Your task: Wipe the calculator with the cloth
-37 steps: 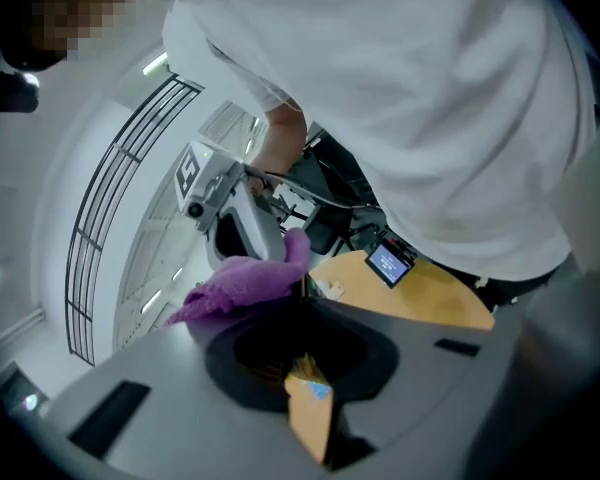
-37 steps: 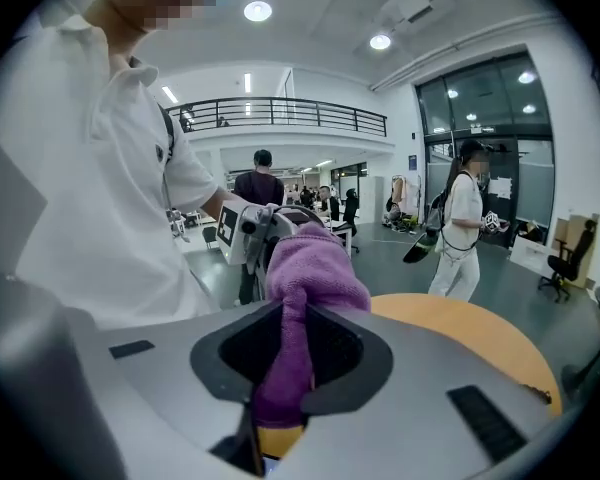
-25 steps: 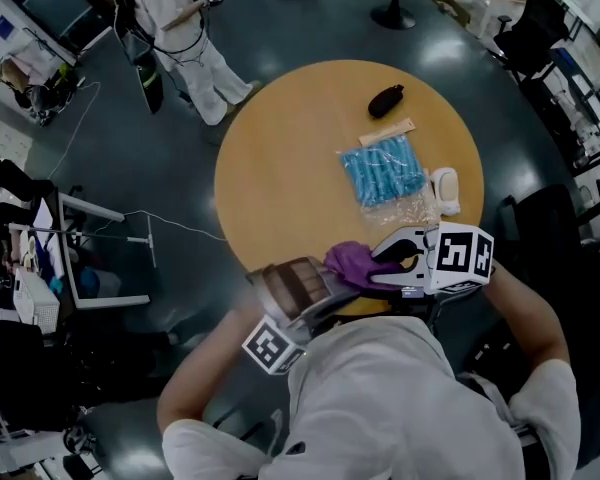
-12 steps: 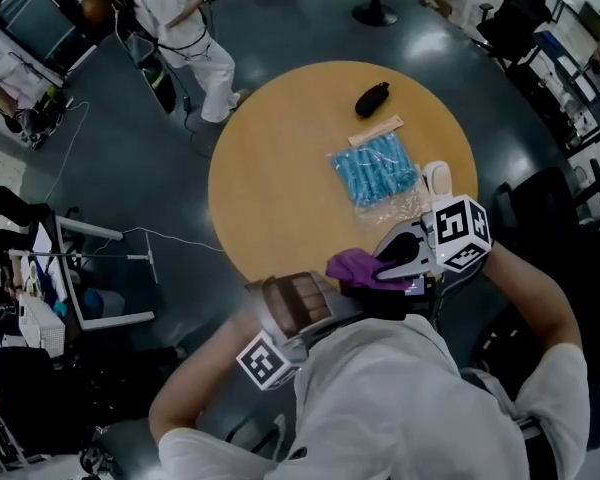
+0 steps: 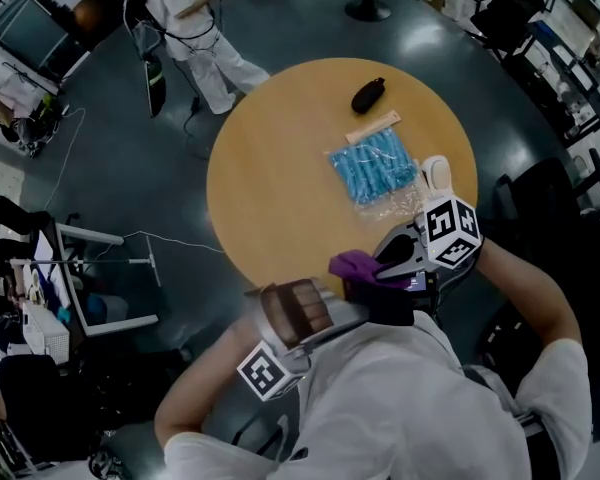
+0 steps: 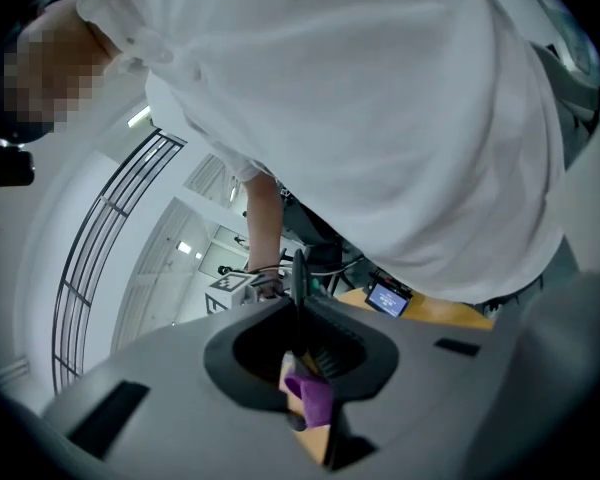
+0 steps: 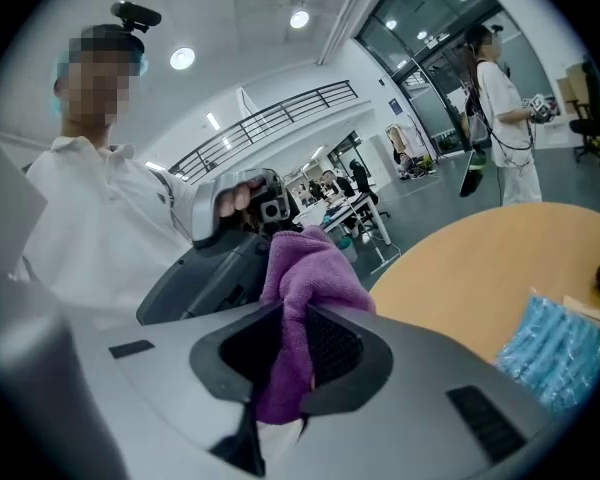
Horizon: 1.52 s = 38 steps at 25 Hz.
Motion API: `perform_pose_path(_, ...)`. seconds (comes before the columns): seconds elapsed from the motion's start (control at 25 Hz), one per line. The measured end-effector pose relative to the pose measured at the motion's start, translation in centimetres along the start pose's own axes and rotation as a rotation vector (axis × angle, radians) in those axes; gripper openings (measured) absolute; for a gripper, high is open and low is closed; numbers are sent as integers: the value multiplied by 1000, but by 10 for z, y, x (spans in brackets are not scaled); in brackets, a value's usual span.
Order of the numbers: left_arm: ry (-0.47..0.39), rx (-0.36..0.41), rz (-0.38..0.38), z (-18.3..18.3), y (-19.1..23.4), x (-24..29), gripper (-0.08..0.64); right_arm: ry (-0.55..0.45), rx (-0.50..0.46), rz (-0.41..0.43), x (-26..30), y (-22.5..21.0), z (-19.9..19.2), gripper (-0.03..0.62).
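My right gripper [image 5: 380, 265] is shut on a purple cloth [image 5: 351, 264] just past the near edge of the round wooden table [image 5: 280, 188]. In the right gripper view the cloth [image 7: 305, 278] bulges out above the closed jaws. My left gripper [image 5: 352, 308] comes in from the left, shut on a thin dark calculator [image 5: 390, 305]. The left gripper view shows the calculator [image 6: 298, 290] edge-on between the jaws, with the cloth [image 6: 312, 398] right below it. The cloth lies against the calculator; the calculator's face is hidden.
On the table's right half lie a blue packet [image 5: 372, 173], a clear packet [image 5: 407, 204], a white object [image 5: 438, 176], a pale strip [image 5: 372, 126] and a black oval object [image 5: 366, 95]. A person [image 5: 195, 28] stands beyond the table. Office chairs [image 5: 525, 203] stand at the right.
My right gripper has rolled and sunk a little with the cloth. The left gripper has come up slightly with the calculator. Both grips are unchanged.
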State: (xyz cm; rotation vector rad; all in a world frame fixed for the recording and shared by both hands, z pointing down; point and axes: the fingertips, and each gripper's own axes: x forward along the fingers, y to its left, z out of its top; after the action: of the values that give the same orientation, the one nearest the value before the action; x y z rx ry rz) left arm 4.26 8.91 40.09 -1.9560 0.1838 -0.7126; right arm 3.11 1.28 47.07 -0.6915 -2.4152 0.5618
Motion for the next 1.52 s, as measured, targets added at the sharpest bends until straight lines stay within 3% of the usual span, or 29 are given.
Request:
perform_pose_path(0.32, -24, 42, 2, 15, 10, -6, 44, 65, -13, 22, 9, -5, -10, 71)
perform_pose_path(0.52, -47, -16, 25, 19, 18, -10, 44, 121, -25, 13, 18, -10, -23, 71)
perform_pose_path(0.64, -34, -51, 54, 14, 25, -12, 44, 156, -25, -36, 21, -29, -39, 71)
perform_pose_path(0.76, -4, -122, 77, 3, 35, -16, 41, 136, 22, -146, 8, -67, -59, 71)
perform_pose_path(0.88, 18, -327, 112, -23, 45, -22, 41, 12, 107, -255, -15, -96, -66, 71)
perform_pose_path(1.0, 55, -603, 116, -69, 39, -17, 41, -106, 158, -326, -36, -106, -71, 71)
perform_pose_path(1.12, 43, -920, 64, -119, 18, -2, 41, -172, 190, -359, -48, -107, -78, 71)
perform_pose_path(1.32, -28, -1362, -49, -207, -46, 32, 41, -215, 251, -379, -51, -112, -93, 71)
perform_pose_path(1.4, -23, -1502, -105, -231, -81, 46, 41, -225, 275, -392, -51, -113, -100, 71)
perform_pose_path(1.52, 14, -1628, -190, -254, -138, 69, 41, -265, 300, -447, -56, -108, -107, 71)
